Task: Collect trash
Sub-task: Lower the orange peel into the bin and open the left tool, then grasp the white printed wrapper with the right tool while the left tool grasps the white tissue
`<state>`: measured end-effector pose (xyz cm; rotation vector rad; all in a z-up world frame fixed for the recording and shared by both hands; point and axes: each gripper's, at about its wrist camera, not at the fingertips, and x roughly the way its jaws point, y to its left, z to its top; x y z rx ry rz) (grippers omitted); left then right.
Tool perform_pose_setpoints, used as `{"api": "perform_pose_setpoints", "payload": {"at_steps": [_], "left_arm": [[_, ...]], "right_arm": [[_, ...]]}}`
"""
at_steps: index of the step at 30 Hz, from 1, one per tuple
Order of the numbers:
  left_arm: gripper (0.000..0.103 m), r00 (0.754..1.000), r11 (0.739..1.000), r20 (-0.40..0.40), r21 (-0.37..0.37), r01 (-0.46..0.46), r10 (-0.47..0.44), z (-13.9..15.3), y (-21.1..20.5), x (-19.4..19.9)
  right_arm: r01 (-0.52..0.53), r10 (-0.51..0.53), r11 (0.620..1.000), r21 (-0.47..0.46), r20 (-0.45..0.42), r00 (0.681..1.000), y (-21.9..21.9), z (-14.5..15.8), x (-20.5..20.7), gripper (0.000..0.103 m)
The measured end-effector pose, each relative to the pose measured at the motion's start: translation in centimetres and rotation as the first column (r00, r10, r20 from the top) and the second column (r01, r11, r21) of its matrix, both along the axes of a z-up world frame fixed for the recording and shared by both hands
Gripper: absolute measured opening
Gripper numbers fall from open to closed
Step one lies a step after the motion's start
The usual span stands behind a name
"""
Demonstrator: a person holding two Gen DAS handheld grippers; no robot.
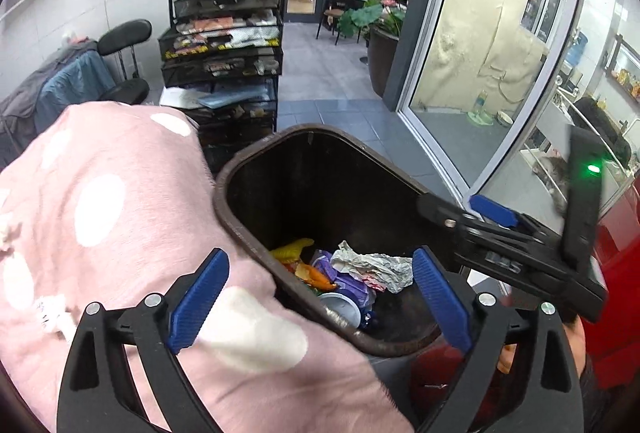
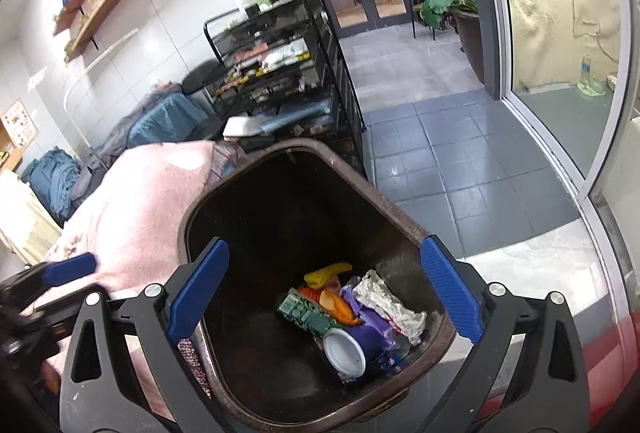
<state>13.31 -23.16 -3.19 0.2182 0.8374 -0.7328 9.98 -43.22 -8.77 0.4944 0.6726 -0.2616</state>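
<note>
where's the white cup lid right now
In the right wrist view the white cup lid lies at the bottom of the brown bin, just below the green wrapper and left of the purple wrapper.

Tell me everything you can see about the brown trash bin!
The trash bin is dark brown, looks like plastic, with a rounded rim and a scuffed, dirty inside. It has no lid on and stands open beside a pink spotted blanket on the grey tiled floor. Trash lies at the bottom: crumpled paper, a purple wrapper, a yellow wrapper and a white lid. Nothing grips it.
</note>
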Motion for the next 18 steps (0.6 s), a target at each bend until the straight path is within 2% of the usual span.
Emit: {"api": "perform_pose_setpoints", "payload": {"at_steps": [4, 11, 15, 17, 18], "left_arm": [[0.094, 0.999, 1.0, 0.023, -0.017, -0.023, 0.024, 0.7, 2.1, -0.4], [0.094, 0.993, 0.992, 0.022, -0.05, -0.114, 0.116, 1.2, 7.4, 0.2], [0.094, 0.979, 0.977, 0.02, -0.066, -0.203, 0.204, 1.1, 11.7, 0.8], [0.094, 0.965, 0.963, 0.024, -0.06, -0.261, 0.263, 1.0, 14.4, 1.3], [0.094, 0.956, 0.956, 0.026, -0.058, -0.289, 0.291, 1.0, 15.6, 1.6]], "right_arm": [[0.004, -0.004, 1.0, -0.006, -0.011, 1.0, 1.2, 0.7, 0.9, 0.095], [-0.053, 0.056, 0.997, -0.058, 0.041, 0.998, 4.5, 3.9, 2.3, 0.096], [-0.151, 0.155, 0.986, -0.066, 0.069, 0.985, 7.6, 5.3, 3.8, 0.096], [-0.233, 0.241, 0.967, -0.105, 0.07, 0.968, 9.9, 5.8, 4.6, 0.096], [-0.298, 0.306, 0.946, -0.13, 0.05, 0.951, 11.7, 5.9, 5.4, 0.096]]}}
